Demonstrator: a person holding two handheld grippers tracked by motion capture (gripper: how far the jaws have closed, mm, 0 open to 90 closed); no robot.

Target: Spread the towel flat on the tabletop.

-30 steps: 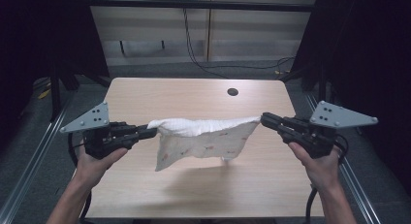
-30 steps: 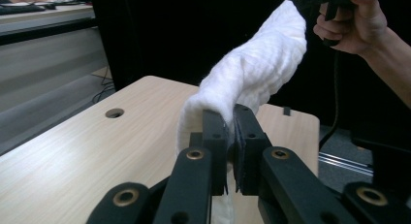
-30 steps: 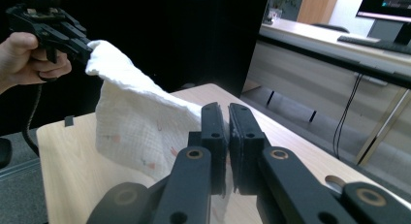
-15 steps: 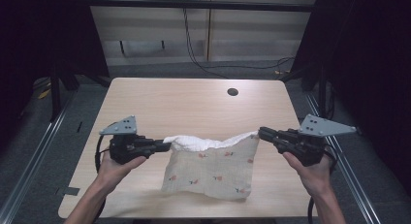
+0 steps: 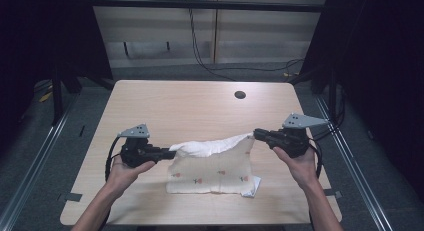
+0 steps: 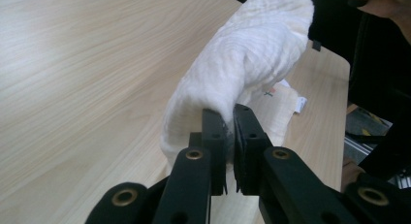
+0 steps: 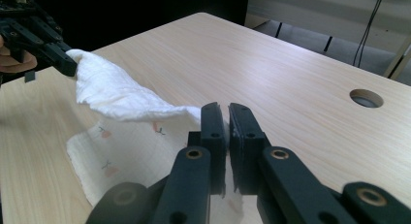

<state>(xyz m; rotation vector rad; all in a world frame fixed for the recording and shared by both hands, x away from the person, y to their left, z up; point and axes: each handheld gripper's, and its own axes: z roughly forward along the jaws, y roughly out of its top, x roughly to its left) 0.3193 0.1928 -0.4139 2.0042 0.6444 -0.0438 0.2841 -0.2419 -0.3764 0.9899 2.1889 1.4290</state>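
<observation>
— Why do you hold the cloth (image 5: 212, 163) by two corners like that?

— To keep its top edge stretched between my hands, so the rest drapes flat instead of bunching. My left gripper (image 5: 169, 152) has its fingers (image 6: 213, 136) pressed together on one corner; the right gripper (image 5: 256, 134) pinches the opposite one, its fingers (image 7: 214, 132) closed with only a thin seam between them. I judge this to be a fold — bringing the held edge over the part already lying down.

— And where is the cloth now?

— Its lower half rests on the surface (image 5: 190, 106), near the front edge, patterned side up. The upper edge sags in a white roll between the grippers, just off the wood.

— What has changed from a second ago?

— Then the cloth hung in the air, farther out over the middle. Now both hands are lower and closer to me — most of the fabric has landed.
</observation>
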